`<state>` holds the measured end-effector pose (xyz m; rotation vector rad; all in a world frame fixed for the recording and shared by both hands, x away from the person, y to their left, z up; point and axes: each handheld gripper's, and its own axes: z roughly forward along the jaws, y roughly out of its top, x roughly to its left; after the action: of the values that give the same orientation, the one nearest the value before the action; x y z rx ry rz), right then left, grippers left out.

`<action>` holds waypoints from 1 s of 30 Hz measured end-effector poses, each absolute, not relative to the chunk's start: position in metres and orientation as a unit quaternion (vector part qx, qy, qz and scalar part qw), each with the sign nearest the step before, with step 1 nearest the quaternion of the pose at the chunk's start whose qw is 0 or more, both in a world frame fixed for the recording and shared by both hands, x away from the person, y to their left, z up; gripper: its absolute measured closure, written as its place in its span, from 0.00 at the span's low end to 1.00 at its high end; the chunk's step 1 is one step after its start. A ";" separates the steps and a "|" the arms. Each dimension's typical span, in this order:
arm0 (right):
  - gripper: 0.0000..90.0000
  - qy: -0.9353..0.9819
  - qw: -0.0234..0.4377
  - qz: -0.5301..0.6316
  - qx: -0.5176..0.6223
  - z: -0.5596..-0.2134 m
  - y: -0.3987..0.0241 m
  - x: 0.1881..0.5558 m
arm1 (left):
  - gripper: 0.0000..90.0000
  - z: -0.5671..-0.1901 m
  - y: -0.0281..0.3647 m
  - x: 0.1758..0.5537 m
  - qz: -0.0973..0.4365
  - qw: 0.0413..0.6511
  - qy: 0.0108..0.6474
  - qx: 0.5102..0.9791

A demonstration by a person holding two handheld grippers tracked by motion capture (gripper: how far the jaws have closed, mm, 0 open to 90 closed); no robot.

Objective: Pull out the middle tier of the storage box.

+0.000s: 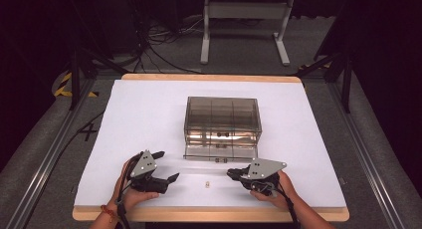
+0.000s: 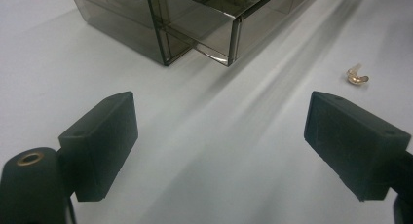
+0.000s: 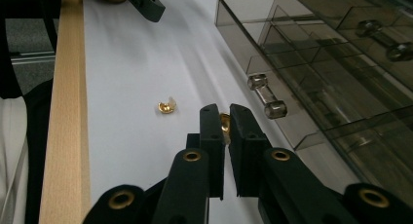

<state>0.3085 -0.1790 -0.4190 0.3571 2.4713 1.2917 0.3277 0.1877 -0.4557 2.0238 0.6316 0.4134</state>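
Note:
A smoky clear drawer box [image 1: 222, 120] stands mid-table on the white sheet. Its bottom drawer [image 1: 219, 152] is pulled out toward me, and a clear knob handle [image 3: 266, 95] sticks out of its front. A small gold piece [image 1: 207, 184] lies on the sheet in front of the box, between both grippers [image 2: 357, 76] [image 3: 166, 107]. My right gripper [image 1: 232, 173] [image 3: 224, 112] is shut on a second small gold piece [image 3: 225, 122], just in front of the open drawer. At the front left, my left gripper [image 1: 168, 165] [image 2: 219, 107] is open with nothing between its pads.
The table's wooden front edge [image 3: 63, 112] runs close behind both hands. A white table frame [image 1: 244, 20] and loose cables [image 1: 154, 45] are on the floor beyond the far edge. Metal rails [image 1: 45, 159] flank the table.

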 end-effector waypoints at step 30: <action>0.95 0.850 0.215 0.465 0.126 -0.387 -0.182 0.318 | 0.15 -0.456 0.192 0.328 0.166 0.473 0.261 0.825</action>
<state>0.3175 -0.1822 -0.3868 0.3485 2.3564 1.2902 0.3284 0.1916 -0.4557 2.0195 0.6390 0.4061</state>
